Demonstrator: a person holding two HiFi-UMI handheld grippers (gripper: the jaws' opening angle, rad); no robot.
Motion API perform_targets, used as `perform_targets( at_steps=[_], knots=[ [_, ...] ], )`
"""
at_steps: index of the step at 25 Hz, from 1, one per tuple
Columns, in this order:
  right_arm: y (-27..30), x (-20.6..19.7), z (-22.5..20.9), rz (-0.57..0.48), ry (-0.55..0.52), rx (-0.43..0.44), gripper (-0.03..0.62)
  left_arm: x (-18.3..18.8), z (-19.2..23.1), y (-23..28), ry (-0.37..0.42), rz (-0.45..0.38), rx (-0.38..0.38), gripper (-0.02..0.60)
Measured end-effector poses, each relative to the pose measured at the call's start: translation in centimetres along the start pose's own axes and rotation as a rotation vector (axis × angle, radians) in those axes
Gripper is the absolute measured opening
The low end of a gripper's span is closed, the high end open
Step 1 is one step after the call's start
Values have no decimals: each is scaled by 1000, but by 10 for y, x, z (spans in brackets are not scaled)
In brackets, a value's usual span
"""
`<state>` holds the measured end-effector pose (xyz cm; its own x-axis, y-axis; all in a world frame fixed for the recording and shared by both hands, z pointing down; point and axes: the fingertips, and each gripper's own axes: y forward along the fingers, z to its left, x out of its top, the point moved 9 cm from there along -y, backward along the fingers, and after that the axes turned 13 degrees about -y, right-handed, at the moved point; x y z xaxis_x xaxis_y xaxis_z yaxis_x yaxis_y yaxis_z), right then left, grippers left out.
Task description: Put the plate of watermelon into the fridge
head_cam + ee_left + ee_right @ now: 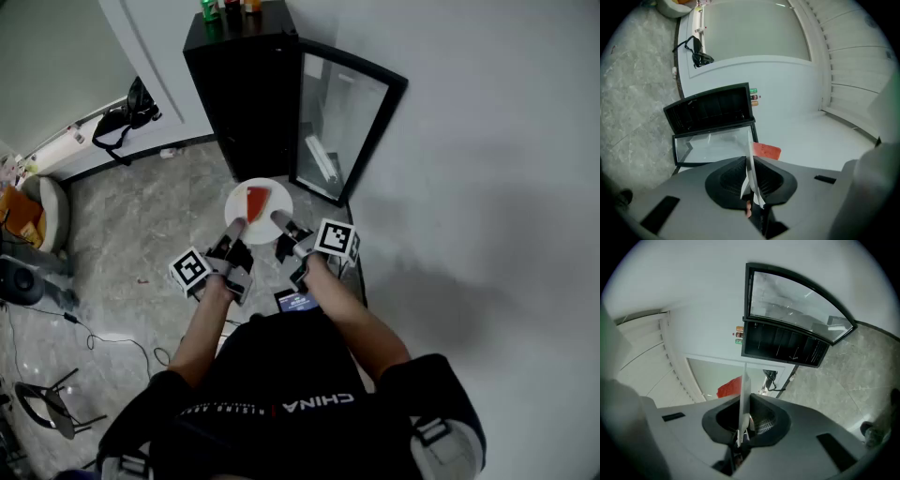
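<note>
A white plate (261,217) with a red watermelon wedge (257,201) is held level in front of a black mini fridge (246,84), whose glass door (339,122) stands open to the right. My left gripper (232,228) is shut on the plate's near left rim and my right gripper (282,223) on its near right rim. In the left gripper view the plate (751,161) runs edge-on between the jaws of the gripper (752,187), with the wedge (766,151) beyond. The right gripper view shows the same: plate (744,397), gripper (743,425), wedge (730,387), fridge (783,343).
Small bottles (225,7) stand on top of the fridge. A black bag (127,114) lies by the white wall at the left. A chair (47,403) and cables sit on the marble floor at lower left. A white wall runs along the right.
</note>
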<state>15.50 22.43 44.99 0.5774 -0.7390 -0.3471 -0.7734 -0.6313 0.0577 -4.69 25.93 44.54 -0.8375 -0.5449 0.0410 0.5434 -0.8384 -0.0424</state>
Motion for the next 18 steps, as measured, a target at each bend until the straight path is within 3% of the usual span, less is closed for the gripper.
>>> perform_targets(
  at_steps=[18],
  knots=[
    [-3,-2,-8,-4,11,-15,31,-2,7,0,3,13,4,48]
  ],
)
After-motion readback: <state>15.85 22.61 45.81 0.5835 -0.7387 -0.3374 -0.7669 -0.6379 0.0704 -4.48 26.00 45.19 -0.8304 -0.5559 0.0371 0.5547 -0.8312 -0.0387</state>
